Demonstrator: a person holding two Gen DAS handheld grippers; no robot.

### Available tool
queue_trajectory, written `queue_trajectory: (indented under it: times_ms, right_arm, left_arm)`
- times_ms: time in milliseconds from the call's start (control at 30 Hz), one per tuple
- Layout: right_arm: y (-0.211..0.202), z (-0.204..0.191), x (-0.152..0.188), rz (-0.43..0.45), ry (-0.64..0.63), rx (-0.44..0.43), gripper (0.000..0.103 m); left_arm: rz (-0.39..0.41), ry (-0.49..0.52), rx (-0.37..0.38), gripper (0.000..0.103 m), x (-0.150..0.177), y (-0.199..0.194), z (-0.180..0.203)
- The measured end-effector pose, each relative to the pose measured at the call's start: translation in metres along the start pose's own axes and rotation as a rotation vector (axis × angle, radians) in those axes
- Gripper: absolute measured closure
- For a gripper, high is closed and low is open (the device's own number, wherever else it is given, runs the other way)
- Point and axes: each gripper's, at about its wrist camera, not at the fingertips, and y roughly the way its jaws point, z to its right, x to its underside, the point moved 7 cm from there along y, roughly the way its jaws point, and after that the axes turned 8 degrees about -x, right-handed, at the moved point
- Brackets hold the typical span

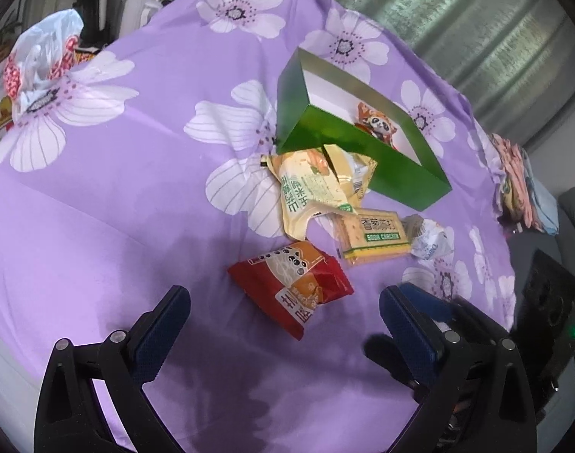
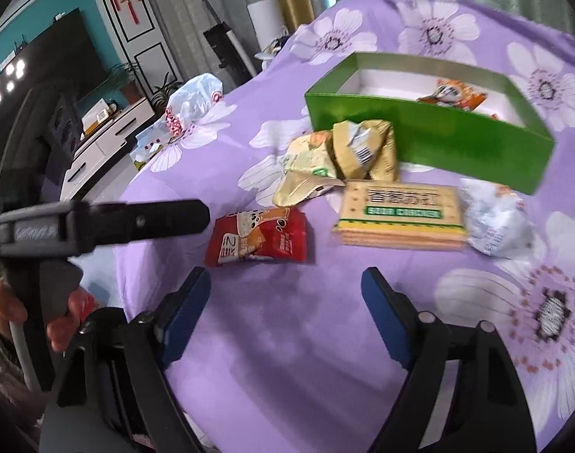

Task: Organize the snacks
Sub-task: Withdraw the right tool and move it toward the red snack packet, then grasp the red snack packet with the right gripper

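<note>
A green box point(image 1: 336, 139) point(image 2: 438, 132) stands open on the purple flowered cloth, with one orange panda packet point(image 1: 374, 122) point(image 2: 453, 96) inside. In front of it lie yellow packets point(image 1: 317, 185) point(image 2: 359, 151), a cracker pack point(image 1: 374, 236) point(image 2: 401, 211), a white packet point(image 1: 431, 239) point(image 2: 495, 222) and a red packet point(image 1: 293, 283) point(image 2: 259, 236). My left gripper point(image 1: 283, 302) is open and empty, just short of the red packet. My right gripper point(image 2: 285, 283) is open and empty, near the red packet and the cracker pack.
A white and red plastic bag point(image 1: 38, 64) point(image 2: 191, 102) lies at the table's far left. Folded patterned cloth point(image 1: 518, 185) sits at the right edge. The left gripper's body point(image 2: 98, 222) reaches in from the left of the right wrist view. A TV and cabinet stand beyond the table.
</note>
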Motion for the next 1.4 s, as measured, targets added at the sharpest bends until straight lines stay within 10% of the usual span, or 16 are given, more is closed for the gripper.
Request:
queue_trajectory:
  times_ms: [733, 1400]
  right_arm:
    - [0.056, -0.001, -0.008, -0.121, -0.026, -0.091, 0.064]
    - [-0.001, -0.006, -0.002, 0.045, 0.001, -0.044, 0.08]
  left_arm:
    - [-0.07, -0.052, 0.034, 0.066, 0.002, 0.029, -0.008]
    - [0.053, 0.092, 0.068, 0.07, -0.004, -0.016, 0.042]
